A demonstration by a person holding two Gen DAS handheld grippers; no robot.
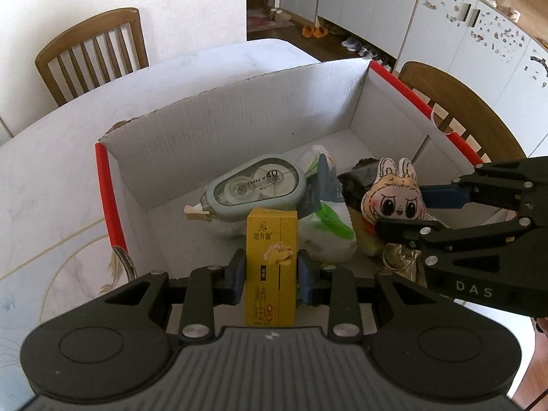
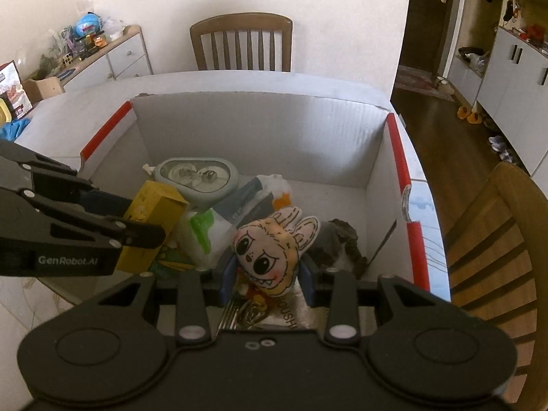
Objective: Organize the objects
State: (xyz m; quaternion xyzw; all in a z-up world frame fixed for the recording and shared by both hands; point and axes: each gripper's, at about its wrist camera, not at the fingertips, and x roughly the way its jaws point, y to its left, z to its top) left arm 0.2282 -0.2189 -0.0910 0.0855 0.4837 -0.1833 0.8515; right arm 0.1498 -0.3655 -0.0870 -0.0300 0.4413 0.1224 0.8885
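The left tongs (image 1: 271,275) are gripping the yellow carton (image 1: 272,270) over the box (image 1: 239,126); the right tongs (image 2: 266,275) are clasping the bunny toy (image 2: 270,250) there too. Lowering into free spots, then releasing gently, seems wisest.

Tall yellow carton (image 1: 272,267) held upright over the near end of a white cardboard box (image 1: 239,116) with red-edged rims, bunny-faced plush toy (image 2: 270,250) held beside it, grey correction tape (image 1: 255,188) laid on white packets (image 1: 328,229) inside.
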